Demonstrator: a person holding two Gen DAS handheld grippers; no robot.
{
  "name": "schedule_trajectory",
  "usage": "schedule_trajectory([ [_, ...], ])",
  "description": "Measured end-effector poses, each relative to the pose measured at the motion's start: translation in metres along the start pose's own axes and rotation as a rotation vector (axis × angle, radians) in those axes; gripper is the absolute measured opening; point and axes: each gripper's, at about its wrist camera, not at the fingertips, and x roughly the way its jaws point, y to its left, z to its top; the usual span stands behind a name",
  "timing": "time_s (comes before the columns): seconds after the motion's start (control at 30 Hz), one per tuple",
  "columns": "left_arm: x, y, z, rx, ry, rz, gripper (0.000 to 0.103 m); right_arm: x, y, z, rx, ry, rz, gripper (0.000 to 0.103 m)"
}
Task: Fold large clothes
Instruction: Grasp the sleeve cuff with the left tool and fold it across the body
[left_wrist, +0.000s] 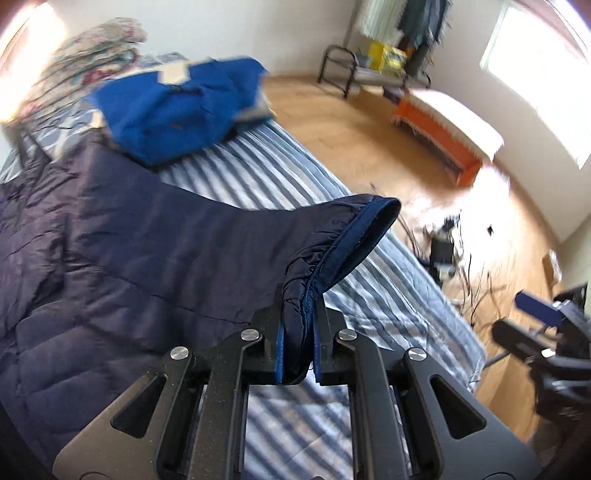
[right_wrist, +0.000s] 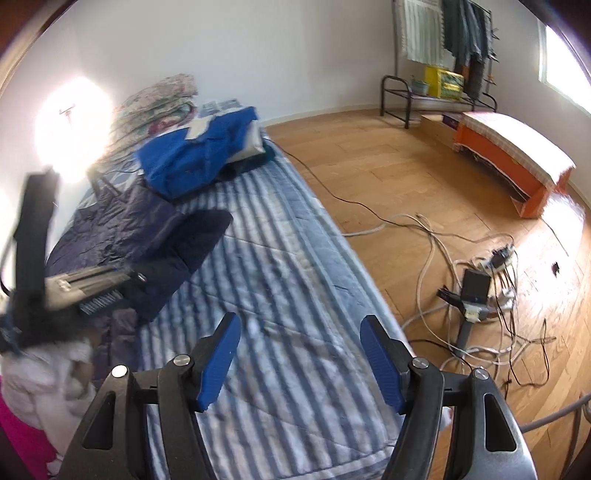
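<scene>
Just then my left gripper (left_wrist: 297, 354) pinched the cuff (left_wrist: 354, 236) of the navy jacket (left_wrist: 110, 240), whose sleeve ran back left toward its body on the striped bed (left_wrist: 388, 295); my right gripper (right_wrist: 301, 362) hung spread and empty, farther off.

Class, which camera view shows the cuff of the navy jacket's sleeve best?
The left wrist view: the cuff fills the centre, pinched in the left gripper, with its blue binding sharp. In the right wrist view the sleeve end is small, dark and blurred, with no cuff detail.
</scene>
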Motion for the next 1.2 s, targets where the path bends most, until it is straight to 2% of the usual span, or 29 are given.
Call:
schedule_trajectory([
  [0.2,-0.060,0.079,0.005,-0.132,-0.085,0.018,0.009,0.001,0.051,0.006,-0.078,-0.008,0.032,0.070],
  [0.3,-0.087,0.133,0.000,-0.225,-0.122,0.034,0.009,0.003,0.077,0.008,-0.111,-0.011,0.051,0.070],
  [0.67,-0.144,0.321,-0.038,-0.524,-0.232,0.132,0.009,0.017,0.164,0.005,-0.259,0.005,0.116,0.070],
  [0.77,-0.152,0.370,-0.053,-0.600,-0.258,0.176,0.009,0.020,0.183,0.002,-0.299,0.010,0.123,0.070],
  [0.9,-0.158,0.434,-0.067,-0.701,-0.294,0.199,0.009,0.025,0.204,-0.003,-0.337,0.026,0.141,0.070],
  [1.0,-0.156,0.465,-0.074,-0.728,-0.303,0.226,0.009,0.027,0.219,-0.007,-0.372,0.035,0.156,0.070],
  [1.2,-0.123,0.522,-0.104,-0.768,-0.242,0.251,0.009,0.029,0.239,-0.016,-0.436,0.041,0.166,0.070],
])
